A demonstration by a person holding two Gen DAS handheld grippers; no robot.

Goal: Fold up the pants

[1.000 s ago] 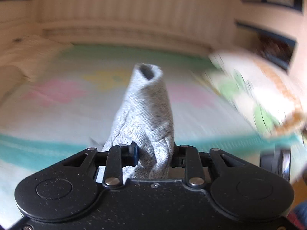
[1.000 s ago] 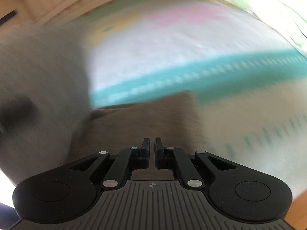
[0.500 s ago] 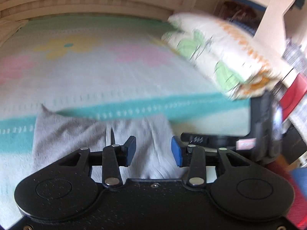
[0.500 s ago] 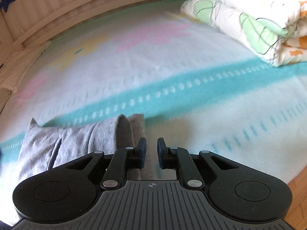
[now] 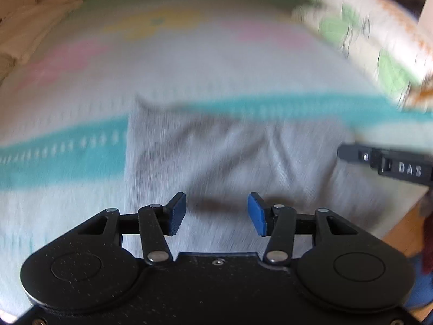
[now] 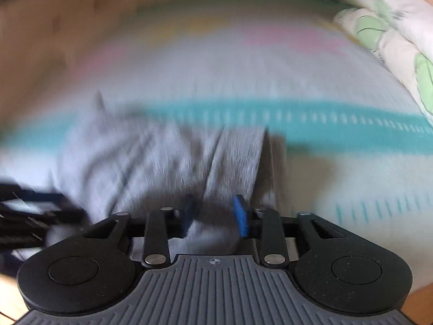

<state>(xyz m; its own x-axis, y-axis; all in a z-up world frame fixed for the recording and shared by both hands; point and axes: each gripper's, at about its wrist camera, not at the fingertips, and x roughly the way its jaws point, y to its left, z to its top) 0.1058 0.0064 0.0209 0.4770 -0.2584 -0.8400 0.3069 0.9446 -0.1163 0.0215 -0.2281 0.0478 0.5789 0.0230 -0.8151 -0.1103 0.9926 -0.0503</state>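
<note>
Pale bedding fills both views: a blanket (image 5: 67, 86) with faint pink and yellow patches and a teal stripe running across the middle of each frame, all smeared by motion. On it lie the grey pants (image 5: 230, 157), folded and creased, their far edge reaching the stripe.

From the left wrist camera, the pants spread from left of centre to the right side of the frame and run down beneath the left gripper (image 5: 217, 214). Its jaws have just been opening and now stand well apart; the blue pads (image 5: 177, 212) hang over the cloth with nothing pinched between them. At the right edge a black part marked "DAS" juts in over the fabric, likely the other tool. A folded flowered quilt (image 5: 373, 35) sits in the upper right.

From the right wrist camera, the pants fill the left and centre, their right edge falling just right of the right gripper (image 6: 213, 215). Its jaws have just been opening too; cloth lies under the gap, but neither pad visibly presses it. Blurred black gear sits at the lower left.
</note>
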